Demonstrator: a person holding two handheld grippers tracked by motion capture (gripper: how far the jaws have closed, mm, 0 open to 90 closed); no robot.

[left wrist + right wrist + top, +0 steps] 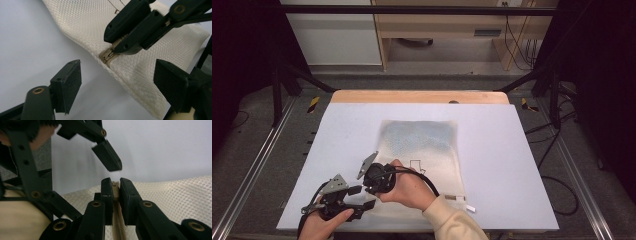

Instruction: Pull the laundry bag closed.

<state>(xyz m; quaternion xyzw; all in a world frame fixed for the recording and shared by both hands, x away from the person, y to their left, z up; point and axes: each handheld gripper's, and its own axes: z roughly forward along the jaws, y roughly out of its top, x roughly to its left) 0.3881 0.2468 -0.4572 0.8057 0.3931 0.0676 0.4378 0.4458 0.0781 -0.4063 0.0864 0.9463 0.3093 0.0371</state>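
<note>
Nearest the camera, the left gripper (117, 85) hung released beside the mesh bag (422, 150) on the table (512, 165). The right gripper (115, 192) clenched the zipper pull (108, 55), seemingly near the zipper's end; most zipping remained.

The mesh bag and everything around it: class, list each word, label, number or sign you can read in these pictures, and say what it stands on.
No readable text anywhere.
Mesh bag: an outlined, arrow-like mark is printed on it; no letters can be made out.
White tag at the bag's near right corner: too small to read.
Right gripper, shut on the zipper pull, and left gripper: no markings.
</note>
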